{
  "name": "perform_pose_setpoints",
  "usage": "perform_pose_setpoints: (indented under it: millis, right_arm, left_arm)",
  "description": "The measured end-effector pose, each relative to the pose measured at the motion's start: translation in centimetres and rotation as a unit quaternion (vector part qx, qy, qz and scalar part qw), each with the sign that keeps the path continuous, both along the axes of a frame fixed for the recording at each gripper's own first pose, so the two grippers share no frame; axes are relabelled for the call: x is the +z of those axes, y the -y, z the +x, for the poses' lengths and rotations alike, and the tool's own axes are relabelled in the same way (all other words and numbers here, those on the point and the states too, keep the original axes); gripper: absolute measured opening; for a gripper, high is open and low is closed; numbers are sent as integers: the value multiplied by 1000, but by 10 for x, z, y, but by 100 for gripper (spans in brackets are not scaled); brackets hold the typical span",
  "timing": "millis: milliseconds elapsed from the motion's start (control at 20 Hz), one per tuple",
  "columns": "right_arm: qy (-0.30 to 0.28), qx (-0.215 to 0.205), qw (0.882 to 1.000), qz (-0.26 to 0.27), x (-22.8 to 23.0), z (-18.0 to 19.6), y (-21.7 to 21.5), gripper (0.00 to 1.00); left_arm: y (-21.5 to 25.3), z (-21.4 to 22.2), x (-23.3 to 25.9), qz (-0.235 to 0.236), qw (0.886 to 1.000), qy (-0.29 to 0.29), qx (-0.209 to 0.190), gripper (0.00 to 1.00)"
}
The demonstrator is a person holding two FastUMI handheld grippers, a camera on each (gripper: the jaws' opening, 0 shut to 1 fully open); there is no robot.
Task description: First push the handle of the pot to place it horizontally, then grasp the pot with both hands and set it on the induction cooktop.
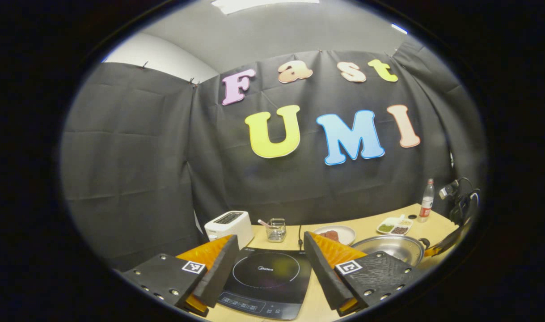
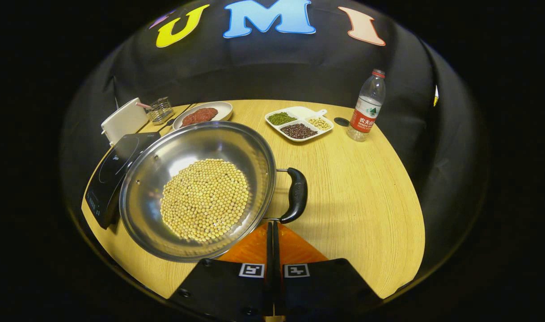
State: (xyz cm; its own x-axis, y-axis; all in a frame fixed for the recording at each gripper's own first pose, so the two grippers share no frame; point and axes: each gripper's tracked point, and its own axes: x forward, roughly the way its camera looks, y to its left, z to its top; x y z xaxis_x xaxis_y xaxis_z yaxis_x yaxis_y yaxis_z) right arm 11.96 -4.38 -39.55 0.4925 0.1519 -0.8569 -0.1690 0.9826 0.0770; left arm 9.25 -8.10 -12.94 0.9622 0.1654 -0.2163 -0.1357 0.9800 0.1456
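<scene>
Pot (image 2: 200, 188) stands on the desk (image 2: 357, 192) just beside the cooktop (image 2: 113, 172), its rim overlapping the cooktop's edge — it holds a heap of soybeans (image 2: 204, 199). Its black handle (image 2: 297, 194) points toward the right tongs (image 2: 272, 228), which are closed with nothing between them, tips just short of the handle. Left tongs (image 1: 268, 255) gape wide above the cooktop (image 1: 268, 279). Far edge: plate (image 2: 223, 109) with red meat, divided tray (image 2: 299, 124) of green, dark and pale beans, bottle (image 2: 366, 107), toaster (image 2: 124, 120).
</scene>
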Motion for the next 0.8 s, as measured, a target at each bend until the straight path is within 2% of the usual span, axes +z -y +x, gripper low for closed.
perform_pose_setpoints:
  millis: [150, 350, 400, 450, 600, 800]
  right_arm:
    - [9, -6, 1000, -9, 4, -1, 8, 2]
    - [75, -38, 996, 19, 46, 7, 12, 3]
    - [92, -45, 994, 37, 54, 8, 8, 12]
    - [106, -49, 992, 53, 66, 10, 4, 27]
    - [152, -57, 984, 75, 89, 20, 2, 99]
    - [189, -59, 978, 64, 99, 30, 4, 98]
  left_arm:
    - [8, 5, -15, -10, 1000, -10, -6, 90]
    - [25, 19, -36, -37, 999, -27, -28, 88]
    - [29, 23, -41, -44, 998, -31, -33, 88]
    - [33, 27, -46, -50, 997, -37, -39, 88]
    - [42, 34, -62, -68, 995, -52, -56, 89]
    - [59, 59, -88, -83, 990, -82, -79, 88]
